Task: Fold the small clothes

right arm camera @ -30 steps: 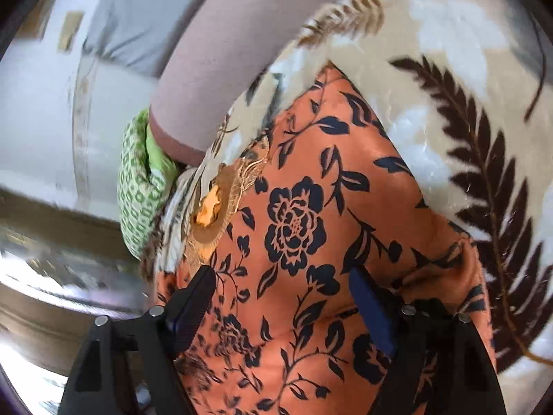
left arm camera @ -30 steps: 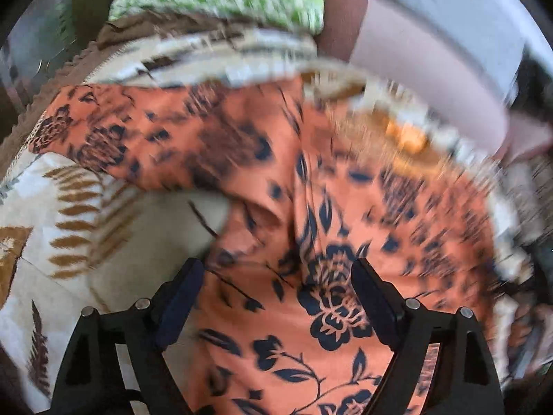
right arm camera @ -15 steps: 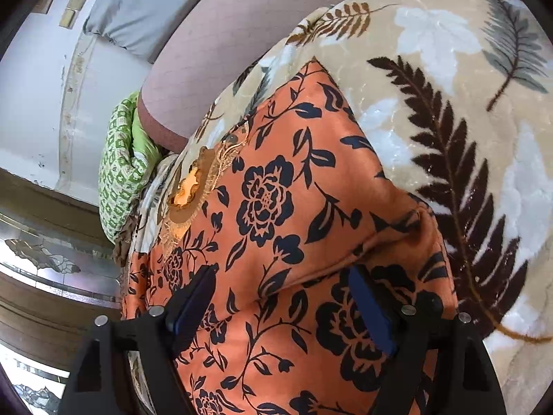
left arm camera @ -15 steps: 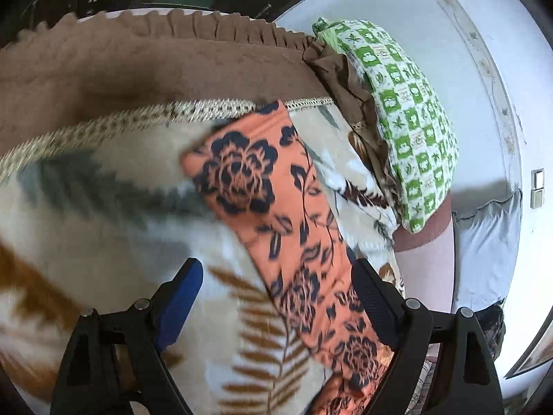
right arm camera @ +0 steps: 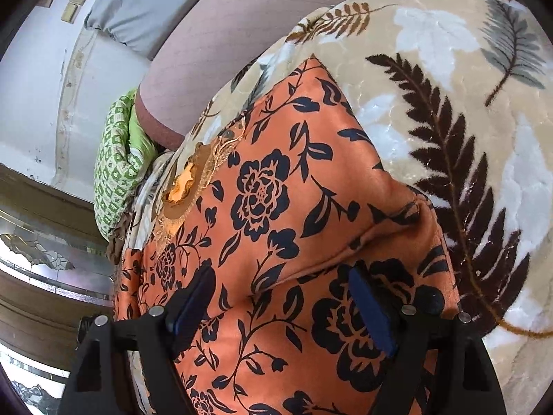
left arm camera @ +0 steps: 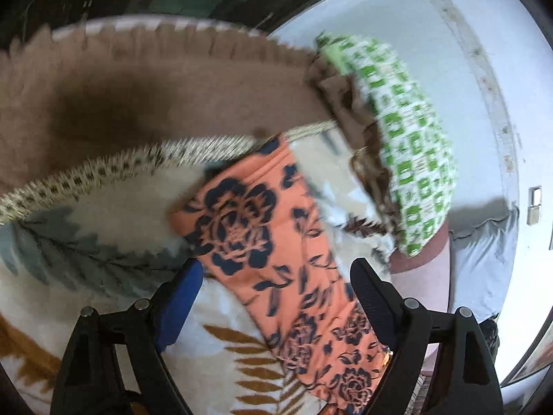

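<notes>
Left gripper [left arm camera: 274, 292] spread wide above orange floral garment [left arm camera: 276, 259] at lower centre, right gripper [right arm camera: 281, 306] likewise wide, gripping nothing, over leaf-print blanket [right arm camera: 449, 69].

Nothing to read here: no words, labels, brands or numbers show in either view. The orange garment [right arm camera: 276, 214] carries only dark flowers, the blanket [right arm camera: 449, 110] only fern leaves, and the green pillow [left arm camera: 408, 138] only small blurred square motifs.

A leaf-print blanket [right arm camera: 449, 79] covers the bed, a green checked pillow [left arm camera: 408, 145] at upper right against a white wall [left arm camera: 484, 17], patterned glass [right arm camera: 34, 252] at left.
</notes>
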{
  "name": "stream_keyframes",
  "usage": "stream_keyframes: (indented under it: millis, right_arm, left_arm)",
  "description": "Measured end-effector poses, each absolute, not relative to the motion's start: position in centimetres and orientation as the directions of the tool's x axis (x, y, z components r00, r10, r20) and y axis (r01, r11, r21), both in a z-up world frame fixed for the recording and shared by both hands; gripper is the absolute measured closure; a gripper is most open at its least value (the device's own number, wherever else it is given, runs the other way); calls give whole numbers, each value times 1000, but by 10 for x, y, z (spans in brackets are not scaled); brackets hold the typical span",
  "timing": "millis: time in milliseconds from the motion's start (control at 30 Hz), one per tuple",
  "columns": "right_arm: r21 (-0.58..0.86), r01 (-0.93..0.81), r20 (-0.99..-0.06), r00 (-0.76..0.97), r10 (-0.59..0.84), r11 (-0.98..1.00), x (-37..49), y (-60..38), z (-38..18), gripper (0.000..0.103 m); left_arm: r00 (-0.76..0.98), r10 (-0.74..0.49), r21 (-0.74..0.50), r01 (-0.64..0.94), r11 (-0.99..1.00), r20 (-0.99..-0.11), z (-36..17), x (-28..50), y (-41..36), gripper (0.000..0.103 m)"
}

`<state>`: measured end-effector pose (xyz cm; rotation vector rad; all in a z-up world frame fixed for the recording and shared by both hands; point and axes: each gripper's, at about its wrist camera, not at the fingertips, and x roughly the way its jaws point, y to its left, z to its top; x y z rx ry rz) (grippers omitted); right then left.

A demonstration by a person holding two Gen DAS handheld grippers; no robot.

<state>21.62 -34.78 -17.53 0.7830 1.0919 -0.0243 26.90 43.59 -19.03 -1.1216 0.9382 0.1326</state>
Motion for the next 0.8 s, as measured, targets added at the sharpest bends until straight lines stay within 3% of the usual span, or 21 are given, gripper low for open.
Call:
stream_keyframes:
  millis: [333, 367, 400, 433, 600, 800]
  right_arm:
    - [546, 382, -804, 490, 338, 745, 216, -346, -176, 21]
    - [544, 383, -805, 489, 335, 747, 216, -346, -175, 21]
    - [540, 383, -807, 487, 333, 749, 217, -345, -175, 21]
    - [536, 382, -810, 484, 332, 753, 217, -345, -175, 21]
    - [525, 379, -813, 489, 316, 762, 214, -345, -168, 21]
    - [556, 371, -785, 528, 324, 744, 199, -353, -158, 21]
  left_arm:
    - [642, -344, -723, -543, 427, -685, -198, 272, 446, 19]
    - [631, -317, -698, -558, 448, -708, -196, 274, 445, 44]
    - [608, -298, -667, -574, 475, -736, -196, 277, 443, 93]
    - [579, -310, -649, -583, 489, -754, -199, 279, 442, 101]
    - [593, -168, -543, -539, 644, -787, -156, 278, 417, 99]
    - [760, -181, -467, -177, 866, -624, -14, 278, 299, 99]
